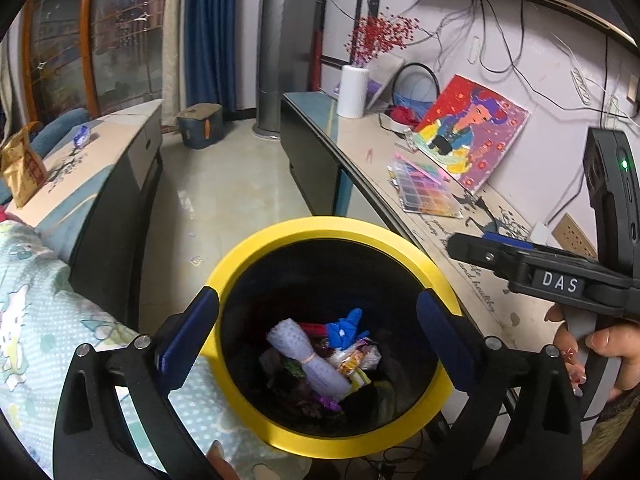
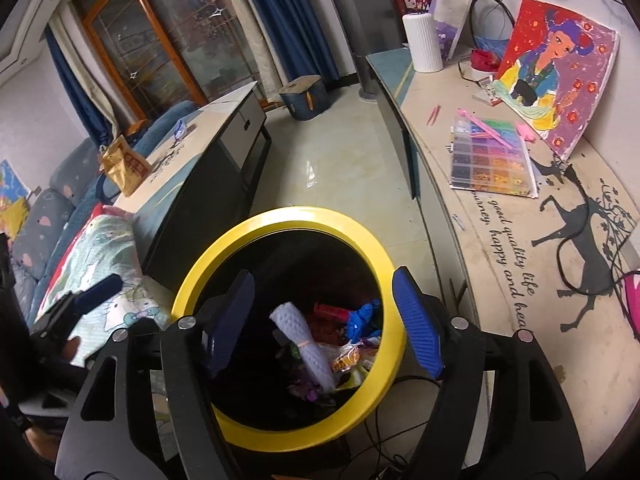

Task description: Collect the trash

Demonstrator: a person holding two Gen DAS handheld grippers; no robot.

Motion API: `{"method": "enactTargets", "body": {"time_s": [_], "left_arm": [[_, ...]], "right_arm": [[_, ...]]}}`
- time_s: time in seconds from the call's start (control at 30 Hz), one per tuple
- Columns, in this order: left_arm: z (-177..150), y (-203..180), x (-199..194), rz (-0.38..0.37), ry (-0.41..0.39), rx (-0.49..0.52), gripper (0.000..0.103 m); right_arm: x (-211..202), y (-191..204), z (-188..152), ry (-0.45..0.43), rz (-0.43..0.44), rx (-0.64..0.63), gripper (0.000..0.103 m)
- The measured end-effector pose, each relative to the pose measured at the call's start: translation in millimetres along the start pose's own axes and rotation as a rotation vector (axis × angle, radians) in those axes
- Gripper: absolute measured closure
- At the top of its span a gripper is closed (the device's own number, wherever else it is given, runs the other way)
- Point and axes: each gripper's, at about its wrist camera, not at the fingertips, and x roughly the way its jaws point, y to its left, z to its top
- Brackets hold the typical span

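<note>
With both grippers poised over the yellow-rimmed trash bin (image 1: 256, 248), the step in hand looks like the drop, and I judge it all but done. The left gripper (image 1: 320, 338) stands with its jaws spread wide and nothing between them; the right gripper (image 2: 326, 316) is released too, somewhat narrower, also empty. The bin sits on the floor between a patterned bedcover (image 1: 36, 304) and the long sideboard (image 2: 500, 240), and the rubbish lies at its bottom: a rolled white foam net sleeve (image 1: 306, 354) bound with a rubber band, a crumpled blue wrapper (image 1: 344, 328), and a yellow snack packet (image 2: 348, 360) beside them. The roll lies on its side, tilted, its long axis running from the far left of the bin toward the near right, its banded lower end buried among the wrappers. To finish well, I would keep the jaws apart and lift both tools straight up clear of the rim, so no finger clips the bin, then look round for more litter, perhaps the gold paper bag (image 2: 124, 168) on the low cabinet (image 2: 188, 184).
</note>
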Motion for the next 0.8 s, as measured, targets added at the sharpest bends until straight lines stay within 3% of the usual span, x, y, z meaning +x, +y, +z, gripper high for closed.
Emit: {"method": "enactTargets", "body": {"time_s": [0.1, 0.47, 0.8], "left_arm": [[0.4, 6.4, -8.2, 0.012, -0.014, -0.024, 0.007], [-4.1, 36.2, -43.3, 0.054, -0.062, -0.087, 0.007], [-19.2, 69.0, -86.5, 0.105, -0.121, -0.141, 0.007]], "right_arm": [[-6.4, 1.3, -0.4, -0.015, -0.015, -0.01, 0.03], [-40.6, 31.2, 3.0, -0.105, -0.061, -0.104, 0.021], [-68.8, 74.1, -13.7, -0.18, -0.07, -0.2, 0.011]]}}
